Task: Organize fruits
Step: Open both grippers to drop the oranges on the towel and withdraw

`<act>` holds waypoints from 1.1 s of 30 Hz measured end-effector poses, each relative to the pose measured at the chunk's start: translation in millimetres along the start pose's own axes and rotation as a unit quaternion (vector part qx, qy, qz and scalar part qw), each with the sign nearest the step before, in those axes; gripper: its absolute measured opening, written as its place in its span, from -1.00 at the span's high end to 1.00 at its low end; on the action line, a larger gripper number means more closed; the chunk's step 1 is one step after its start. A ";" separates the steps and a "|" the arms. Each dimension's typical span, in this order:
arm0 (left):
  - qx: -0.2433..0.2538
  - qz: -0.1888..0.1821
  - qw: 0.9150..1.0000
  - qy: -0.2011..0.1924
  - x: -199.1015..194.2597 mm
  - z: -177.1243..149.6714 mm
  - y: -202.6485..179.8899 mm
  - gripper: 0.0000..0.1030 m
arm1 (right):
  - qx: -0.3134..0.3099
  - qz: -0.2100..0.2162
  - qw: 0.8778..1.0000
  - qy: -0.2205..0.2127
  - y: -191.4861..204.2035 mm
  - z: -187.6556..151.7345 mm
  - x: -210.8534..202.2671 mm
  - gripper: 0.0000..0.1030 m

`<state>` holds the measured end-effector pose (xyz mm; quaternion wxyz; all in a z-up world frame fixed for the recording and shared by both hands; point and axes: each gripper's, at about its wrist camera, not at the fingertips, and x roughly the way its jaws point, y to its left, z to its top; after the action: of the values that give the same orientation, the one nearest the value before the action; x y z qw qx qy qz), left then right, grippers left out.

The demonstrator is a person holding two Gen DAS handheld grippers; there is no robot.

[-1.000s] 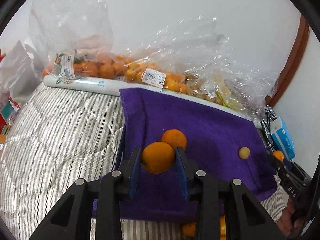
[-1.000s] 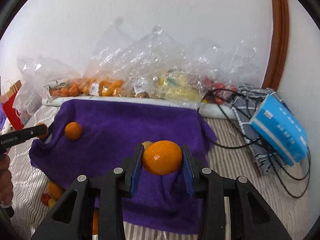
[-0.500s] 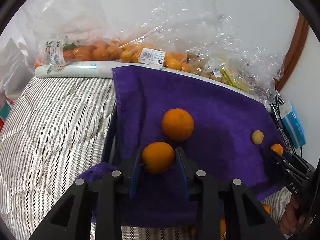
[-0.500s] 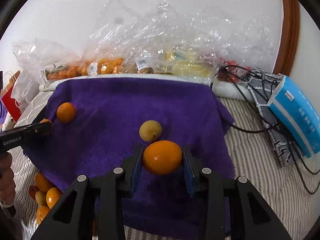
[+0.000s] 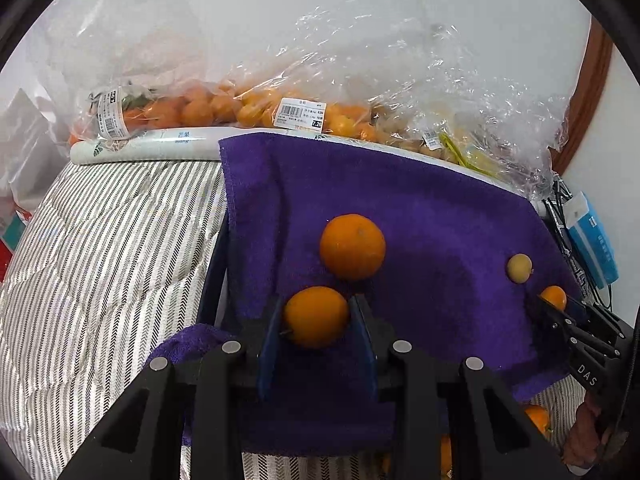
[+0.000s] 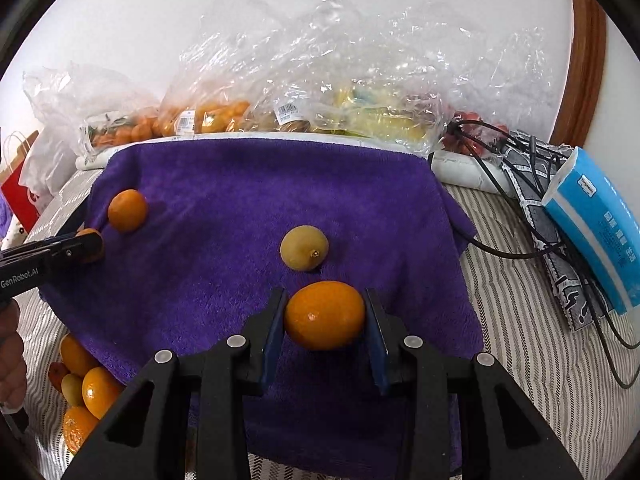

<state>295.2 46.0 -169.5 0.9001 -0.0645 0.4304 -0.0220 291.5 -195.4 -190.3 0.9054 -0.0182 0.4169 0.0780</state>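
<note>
over a purple towel on the striped bed, both grippers have dipped lower than a second ago: left gripper jaws clamped on one orange beside a loose orange, right gripper jaws clamped on another orange near a yellowish fruit, so each looks about to be set down

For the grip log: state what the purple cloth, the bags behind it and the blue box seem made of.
Purple cloth: looks like terry towel, matte, looped pile and soft folds. Bags: thin clear plastic film, glossy, crinkled with glints. Blue box: probably a soft printed tissue pack, slight sheen; material uncertain.
</note>
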 end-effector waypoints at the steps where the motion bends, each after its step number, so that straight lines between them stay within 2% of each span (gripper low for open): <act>1: 0.001 0.001 1.000 0.000 0.4 0.1 -0.2 0.36 | 0.000 0.000 1.000 0.001 -0.2 -0.4 0.2 0.28; 7: -0.002 -0.004 1.000 0.004 -0.2 0.4 0.1 0.35 | 0.002 -0.001 1.000 -0.002 -1.8 -1.1 -1.0 0.28; 9: -0.004 -0.009 1.000 0.006 -1.2 0.3 0.1 0.28 | 0.002 -0.002 1.000 -0.002 -1.9 -1.3 -1.6 0.27; 11: -0.005 -0.013 1.000 0.005 -3.8 0.3 -0.8 0.11 | 0.002 -0.003 1.000 -0.005 -1.5 -1.2 -4.0 0.24; 13: -0.004 -0.014 1.000 -0.002 -8.5 0.1 -2.9 0.07 | 0.002 -0.004 1.000 -0.011 -1.2 -0.9 -8.6 0.15; 15: -0.002 -0.020 1.000 -0.009 -15.2 0.4 -4.6 0.00 | 0.009 -0.003 1.000 -0.016 -2.3 0.8 -13.9 -0.13; 21: -0.011 -0.047 0.998 -0.036 -41.3 4.2 -5.3 -0.13 | 0.006 -0.017 0.998 -0.063 2.9 5.6 -42.9 -0.20; 30: -0.013 -0.055 0.997 -0.053 -79.9 -5.2 -0.6 -0.14 | 0.001 -0.035 0.996 -0.078 25.0 -5.4 -95.4 -0.20; 33: -0.013 -0.046 0.998 -0.045 -88.5 -14.7 6.7 -0.13 | 0.008 -0.011 0.998 -0.067 34.9 -18.9 -104.1 -0.19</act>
<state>228.1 59.6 -111.2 0.9155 -0.0973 0.3865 -0.0551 205.1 -176.0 -122.7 0.9324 -0.0105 0.3554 0.0655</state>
